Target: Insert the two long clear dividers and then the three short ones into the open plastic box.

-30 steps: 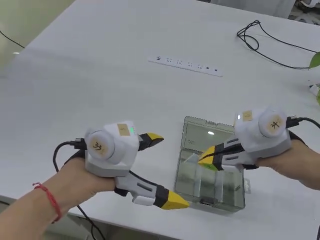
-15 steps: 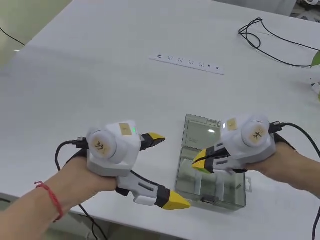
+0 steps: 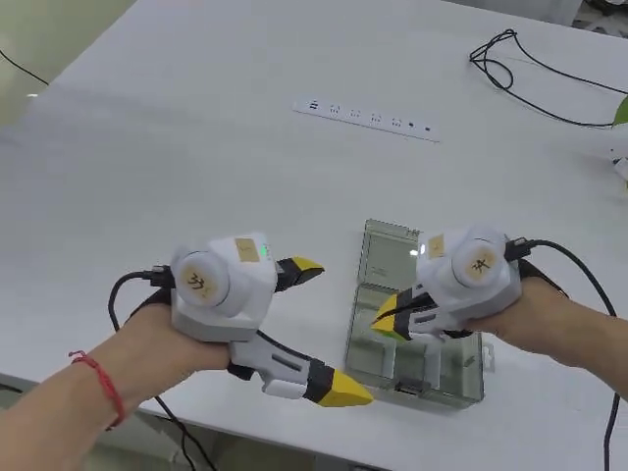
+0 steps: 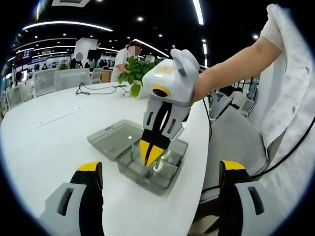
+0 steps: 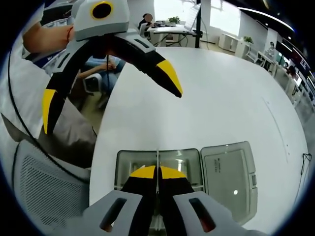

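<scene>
Hold the clear divider (image 5: pixel 157 156) pinched upright in the shut fingers of the right gripper (image 3: pixel 385 322), low over the open plastic box (image 3: pixel 461 392) — square it to the walls, then press straight down. Leave the left gripper (image 3: pixel 329 331) spread wide, empty, alongside.

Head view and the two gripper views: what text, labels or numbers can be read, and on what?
Left gripper, round sticker: a handwritten mark, too unclear to read.
Right gripper, round sticker: a handwritten mark, unreadable.
Power strip: tiny markings, too small to read.
Plastic box and clear divider: no text visible.
</scene>
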Motion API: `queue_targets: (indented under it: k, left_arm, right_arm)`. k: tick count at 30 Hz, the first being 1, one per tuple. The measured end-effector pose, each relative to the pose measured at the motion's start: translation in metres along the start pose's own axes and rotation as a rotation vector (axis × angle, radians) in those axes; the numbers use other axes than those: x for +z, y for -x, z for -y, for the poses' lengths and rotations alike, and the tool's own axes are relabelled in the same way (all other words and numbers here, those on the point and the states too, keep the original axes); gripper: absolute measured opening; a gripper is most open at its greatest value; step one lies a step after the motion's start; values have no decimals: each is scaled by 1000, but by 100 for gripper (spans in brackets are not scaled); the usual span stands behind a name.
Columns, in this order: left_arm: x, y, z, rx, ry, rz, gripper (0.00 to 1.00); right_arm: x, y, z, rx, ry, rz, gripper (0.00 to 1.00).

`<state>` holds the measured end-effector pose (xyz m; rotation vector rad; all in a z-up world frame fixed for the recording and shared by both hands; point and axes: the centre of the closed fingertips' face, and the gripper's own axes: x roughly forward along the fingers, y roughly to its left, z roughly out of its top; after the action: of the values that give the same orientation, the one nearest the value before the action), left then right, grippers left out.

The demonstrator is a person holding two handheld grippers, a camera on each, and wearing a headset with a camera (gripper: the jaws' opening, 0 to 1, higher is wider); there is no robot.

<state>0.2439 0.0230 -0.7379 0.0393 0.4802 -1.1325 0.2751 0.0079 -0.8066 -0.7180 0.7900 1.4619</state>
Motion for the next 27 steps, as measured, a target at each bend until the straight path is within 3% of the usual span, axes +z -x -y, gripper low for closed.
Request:
queue_targets:
  k: [17, 27]
  left_arm:
    - [2, -1, 0, -5, -2, 4, 100]
    - [1, -3, -1, -9, -8, -6, 100]
  right_arm:
    - [-8, -11, -3, 6, 50, -118, 2]
    - [-9, -10, -1, -5, 52, -120, 3]
